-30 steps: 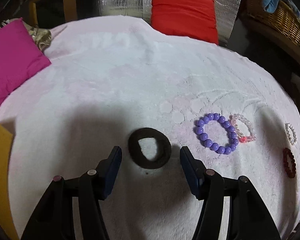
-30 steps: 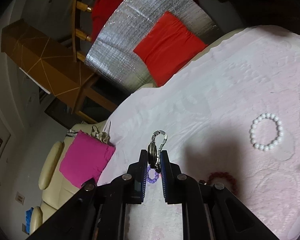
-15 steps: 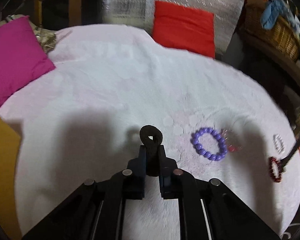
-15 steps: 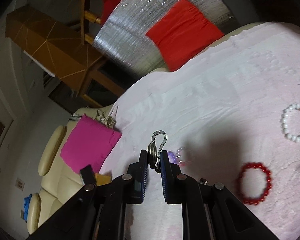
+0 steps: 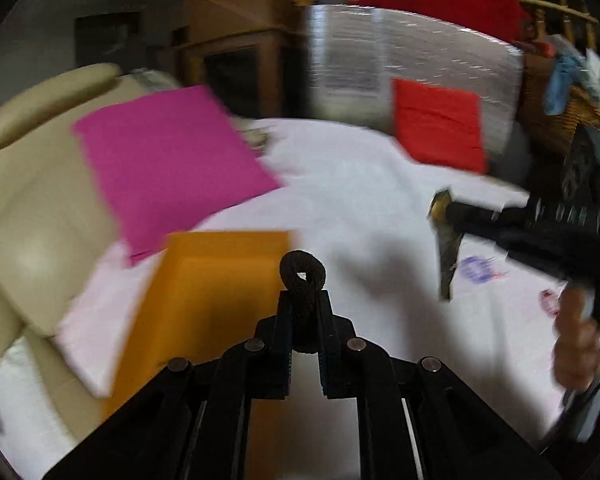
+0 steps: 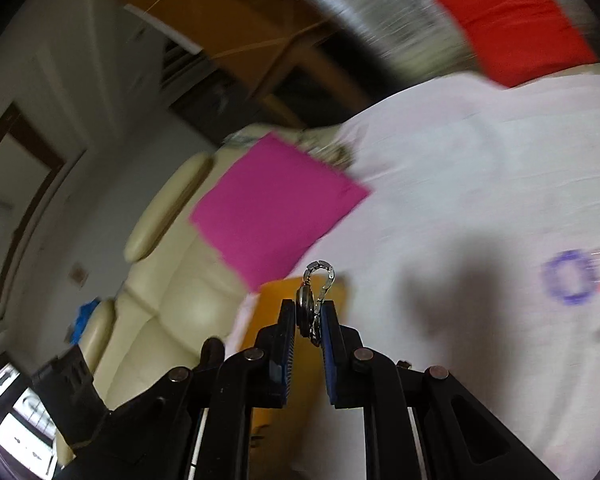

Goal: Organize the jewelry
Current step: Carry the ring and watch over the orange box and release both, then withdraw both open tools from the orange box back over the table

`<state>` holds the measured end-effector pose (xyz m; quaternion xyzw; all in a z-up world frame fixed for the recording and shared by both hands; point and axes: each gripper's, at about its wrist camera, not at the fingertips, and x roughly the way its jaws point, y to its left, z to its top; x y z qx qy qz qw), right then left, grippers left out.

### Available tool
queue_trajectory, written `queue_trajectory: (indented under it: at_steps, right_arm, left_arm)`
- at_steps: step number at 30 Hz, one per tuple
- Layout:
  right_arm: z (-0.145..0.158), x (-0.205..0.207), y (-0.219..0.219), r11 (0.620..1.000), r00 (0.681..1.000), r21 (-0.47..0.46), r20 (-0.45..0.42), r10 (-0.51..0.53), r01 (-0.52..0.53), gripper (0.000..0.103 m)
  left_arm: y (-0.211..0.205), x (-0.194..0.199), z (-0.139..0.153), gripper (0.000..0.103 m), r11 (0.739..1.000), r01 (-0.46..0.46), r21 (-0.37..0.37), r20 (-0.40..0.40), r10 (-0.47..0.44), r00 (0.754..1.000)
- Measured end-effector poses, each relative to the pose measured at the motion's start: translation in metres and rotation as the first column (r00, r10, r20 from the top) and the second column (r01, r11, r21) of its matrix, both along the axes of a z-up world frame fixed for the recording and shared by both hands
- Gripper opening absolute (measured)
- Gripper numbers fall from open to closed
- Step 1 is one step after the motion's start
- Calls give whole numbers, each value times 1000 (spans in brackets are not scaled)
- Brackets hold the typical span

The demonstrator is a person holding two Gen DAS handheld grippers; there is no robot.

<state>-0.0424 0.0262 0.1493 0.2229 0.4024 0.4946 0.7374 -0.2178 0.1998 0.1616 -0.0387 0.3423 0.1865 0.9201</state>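
My left gripper point(image 5: 303, 304) is shut on a dark brown fabric hair tie point(image 5: 302, 276) and holds it in the air beside an orange box point(image 5: 204, 304). My right gripper point(image 6: 310, 312) is shut on a metal watch point(image 6: 315, 292) with a link band, above the same orange box point(image 6: 278, 300). The right gripper also shows in the left wrist view point(image 5: 446, 216), with the watch point(image 5: 446, 256) hanging from it. A purple bead bracelet point(image 6: 568, 282) lies blurred on the pink-white cloth point(image 6: 480, 184); it also shows in the left wrist view point(image 5: 476, 269), with a red bead bracelet point(image 5: 549, 302) near it.
A magenta cushion point(image 5: 172, 168) lies at the cloth's left end on a cream sofa point(image 5: 28, 208). A red cushion point(image 5: 438, 126) leans on a silver foil panel point(image 5: 412, 68) at the back. A wicker basket point(image 5: 560, 116) stands at the far right.
My left gripper closed on the hair tie, lifted it and swung left to the orange box. My right gripper, still holding the watch, also swung left toward the box.
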Motion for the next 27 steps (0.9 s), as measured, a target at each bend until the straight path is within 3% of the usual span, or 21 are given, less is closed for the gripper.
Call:
queue_trajectory:
  at_steps: [3, 6, 10, 12, 14, 18, 21, 24, 27]
  right_arm:
    - [1, -18, 49, 997, 997, -6, -8, 76, -76, 14]
    - [-3, -32, 95, 990, 991, -41, -12, 135, -135, 14]
    - [-18, -42, 136, 980, 987, -116, -18, 160, -161, 14]
    - [-28, -42, 152, 972, 987, -168, -34, 158, -162, 17]
    - [-37, -38, 159, 967, 989, -209, -53, 139, -147, 17]
    - [-38, -31, 150, 965, 993, -238, -29, 110, -114, 26]
    - [-34, -26, 128, 962, 996, -260, 7, 84, -79, 26]
    - [-31, -20, 92, 955, 998, -295, 42, 36, -22, 26]
    - [-31, -13, 43, 937, 997, -347, 69, -28, 50, 26]
  left_arm:
    - [41, -23, -21, 11, 996, -85, 15, -71, 86, 994]
    - [80, -41, -57, 11, 986, -149, -67, -147, 138, 979]
    - [98, -54, -84, 16, 980, -185, -79, -170, 170, 971]
    - [106, -60, -90, 28, 978, -196, -73, -148, 184, 972]
    - [111, -62, -91, 51, 975, -219, -34, -129, 213, 969]
    - [124, -61, -87, 52, 975, -223, 4, -83, 223, 971]
    - [140, -55, -89, 53, 970, -237, 60, -82, 241, 967]
    - [157, -39, -100, 53, 983, -177, 45, -106, 181, 978]
    - [164, -17, -109, 53, 998, -63, 11, -159, 64, 985]
